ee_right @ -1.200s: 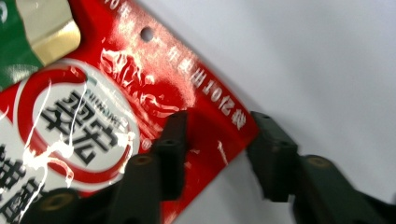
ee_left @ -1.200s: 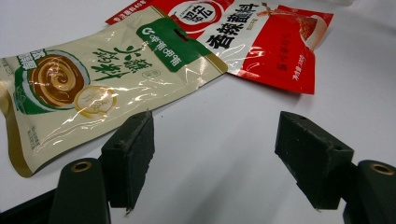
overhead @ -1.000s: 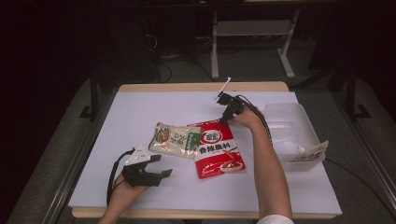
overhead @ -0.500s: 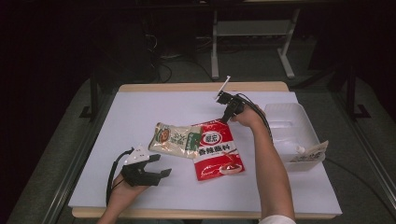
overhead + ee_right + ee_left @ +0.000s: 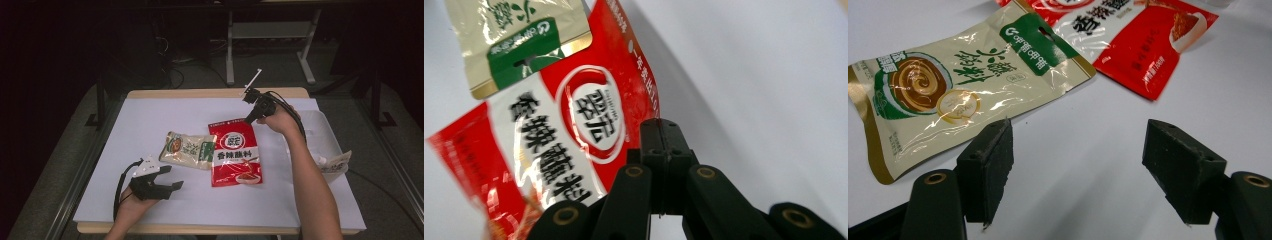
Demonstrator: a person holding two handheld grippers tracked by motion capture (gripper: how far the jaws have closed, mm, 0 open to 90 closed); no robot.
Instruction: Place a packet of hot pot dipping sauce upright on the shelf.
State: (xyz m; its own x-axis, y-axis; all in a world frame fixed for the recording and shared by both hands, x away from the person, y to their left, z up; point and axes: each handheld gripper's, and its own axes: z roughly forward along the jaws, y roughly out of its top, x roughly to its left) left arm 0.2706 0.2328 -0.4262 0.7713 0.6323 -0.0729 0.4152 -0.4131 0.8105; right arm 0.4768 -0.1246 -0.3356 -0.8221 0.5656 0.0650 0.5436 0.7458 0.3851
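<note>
Toward the table's near-left corner, your left gripper (image 5: pixel 170 179) rests with its jaws spread and nothing between them. Beside it, the beige pouch (image 5: pixel 187 150) overlaps the red pouch (image 5: pixel 236 157), whose top corner your right gripper (image 5: pixel 248 120) pinches. A clear bin (image 5: pixel 325 135) sits far right.

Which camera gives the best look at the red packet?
The high view: the whole red packet lies flat on the white table, label readable. The right gripper view shows it close but blurred and partly behind the shut claw. The left gripper view catches one cropped end.
</note>
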